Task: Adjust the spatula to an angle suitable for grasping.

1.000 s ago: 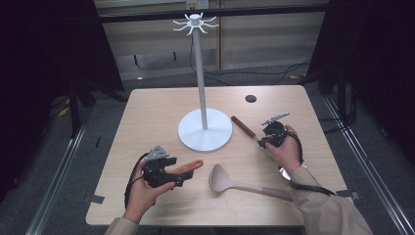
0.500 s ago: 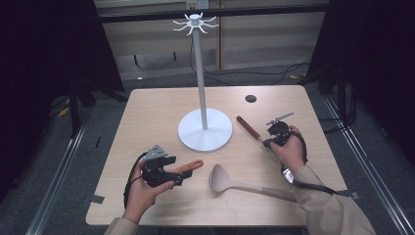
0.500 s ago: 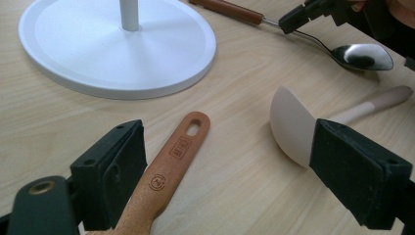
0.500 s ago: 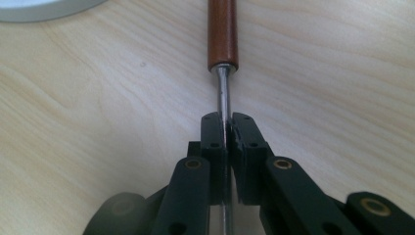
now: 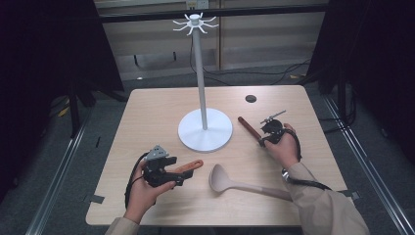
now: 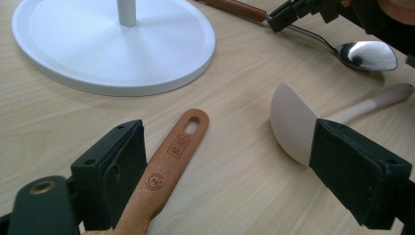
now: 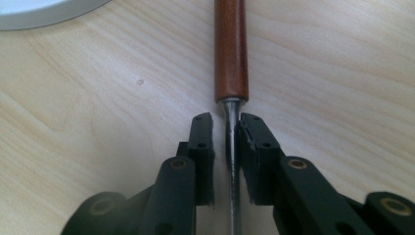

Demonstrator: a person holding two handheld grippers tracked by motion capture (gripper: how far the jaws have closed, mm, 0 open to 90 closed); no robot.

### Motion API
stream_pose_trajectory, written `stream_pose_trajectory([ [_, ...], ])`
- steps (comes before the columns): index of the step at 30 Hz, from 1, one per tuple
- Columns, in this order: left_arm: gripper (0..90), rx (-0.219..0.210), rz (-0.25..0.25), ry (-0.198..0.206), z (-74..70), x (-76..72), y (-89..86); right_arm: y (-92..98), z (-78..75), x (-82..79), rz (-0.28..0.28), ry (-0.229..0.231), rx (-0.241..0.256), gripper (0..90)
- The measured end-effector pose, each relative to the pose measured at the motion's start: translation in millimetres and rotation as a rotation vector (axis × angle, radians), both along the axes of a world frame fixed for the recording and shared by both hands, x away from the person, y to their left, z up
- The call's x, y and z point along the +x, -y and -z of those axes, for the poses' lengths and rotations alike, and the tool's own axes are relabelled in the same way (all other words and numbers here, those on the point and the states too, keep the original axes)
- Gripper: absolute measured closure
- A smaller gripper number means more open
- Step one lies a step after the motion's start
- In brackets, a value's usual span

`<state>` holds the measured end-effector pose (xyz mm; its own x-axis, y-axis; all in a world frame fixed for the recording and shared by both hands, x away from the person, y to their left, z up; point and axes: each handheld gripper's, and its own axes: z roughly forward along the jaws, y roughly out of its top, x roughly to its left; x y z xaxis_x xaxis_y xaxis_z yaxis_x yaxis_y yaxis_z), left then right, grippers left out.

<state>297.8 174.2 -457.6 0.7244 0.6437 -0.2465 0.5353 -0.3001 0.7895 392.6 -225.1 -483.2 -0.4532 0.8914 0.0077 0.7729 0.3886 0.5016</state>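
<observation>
Toward the tabletop's (image 5: 147, 112) front left corner, the left gripper (image 5: 166, 172) has its jaws spread wide around an orange-brown handle (image 6: 169, 161) that lies flat between them, with a pale ladle (image 5: 240, 183) just to its right near the front edge. Past the white stand base (image 5: 205, 129) at the middle, near the right edge, the right gripper (image 7: 226, 147) has its jaws nearly closed on the thin metal neck of a spoon (image 7: 231, 54) with a red-brown wooden handle; whether they actually pinch it I cannot tell.
</observation>
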Motion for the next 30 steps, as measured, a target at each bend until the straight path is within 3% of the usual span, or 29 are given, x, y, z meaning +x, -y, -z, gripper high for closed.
stream_pose_trajectory([
  [10, 13.6, 0.010, 0.010, 0.001, 0.6, -0.4, 0.7, -0.4, 1.0, 3.5, 0.026, -0.018, 0.005, 84.9],
  [14, 13.6, 0.012, 0.003, -0.001, 1.4, 0.1, -0.9, 6.0, -0.9, 0.8, 0.035, -0.006, 0.039, 85.4],
  [20, 13.7, 0.005, 0.007, -0.006, 1.7, 0.4, 0.1, 19.0, -17.2, -4.3, 0.096, 0.069, 0.121, 85.8],
  [26, 13.7, 0.001, -0.001, -0.011, 2.7, 1.1, -1.8, 27.4, -30.9, -10.8, 0.125, 0.147, 0.162, 86.0],
  [28, 13.7, 0.001, -0.001, -0.011, 2.7, 1.2, -1.7, 31.4, -37.5, -15.3, 0.163, 0.203, 0.161, 86.1],
  [30, 13.7, 0.003, 0.000, -0.010, 2.4, 1.1, -1.6, 33.2, -40.9, -17.6, 0.173, 0.229, 0.169, 86.1],
])
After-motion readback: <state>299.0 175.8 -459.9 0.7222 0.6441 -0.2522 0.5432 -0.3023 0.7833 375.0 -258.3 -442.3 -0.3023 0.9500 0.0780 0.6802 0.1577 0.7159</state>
